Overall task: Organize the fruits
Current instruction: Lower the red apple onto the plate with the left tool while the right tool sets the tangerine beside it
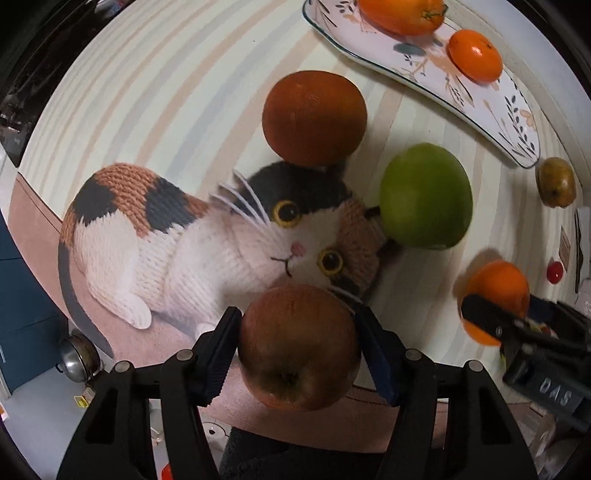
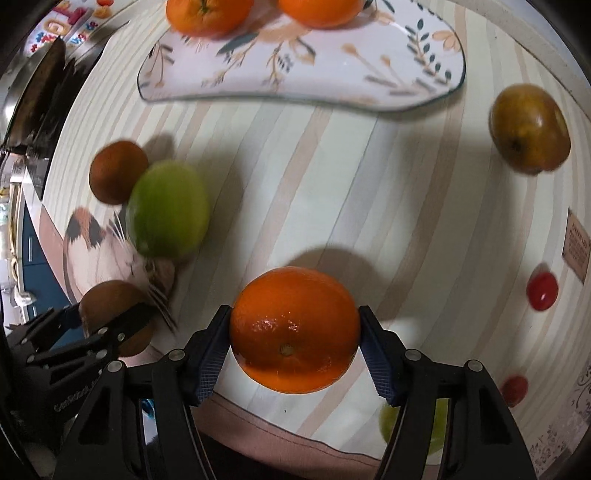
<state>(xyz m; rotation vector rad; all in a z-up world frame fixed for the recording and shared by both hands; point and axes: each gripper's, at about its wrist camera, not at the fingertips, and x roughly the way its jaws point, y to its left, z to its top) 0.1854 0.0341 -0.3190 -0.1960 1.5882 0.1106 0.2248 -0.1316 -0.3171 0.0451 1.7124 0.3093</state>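
My left gripper (image 1: 298, 314) points down, shut on a reddish-brown apple (image 1: 299, 347) that sits on the cat-print tablecloth (image 1: 184, 92); both pads touch its sides. In the right wrist view, my right gripper (image 2: 293, 310) has both pads against an orange (image 2: 295, 328) resting on the striped cloth. The left wrist view shows the right gripper (image 1: 480, 317) around the same orange (image 1: 498, 284). The left gripper (image 2: 110, 325) with the apple (image 2: 107, 299) shows at the lower left of the right wrist view. A flower-patterned plate (image 2: 332, 74) at the far side carries two orange fruits (image 2: 207, 14).
A dark red round fruit (image 1: 314, 118) and a green apple (image 1: 426, 206) lie ahead of the left gripper. A yellow-brown fruit (image 2: 528, 127) and small red tomatoes (image 2: 542, 291) lie to the right. Another green fruit (image 2: 391, 424) sits behind my right finger. The table edge runs close below both grippers.
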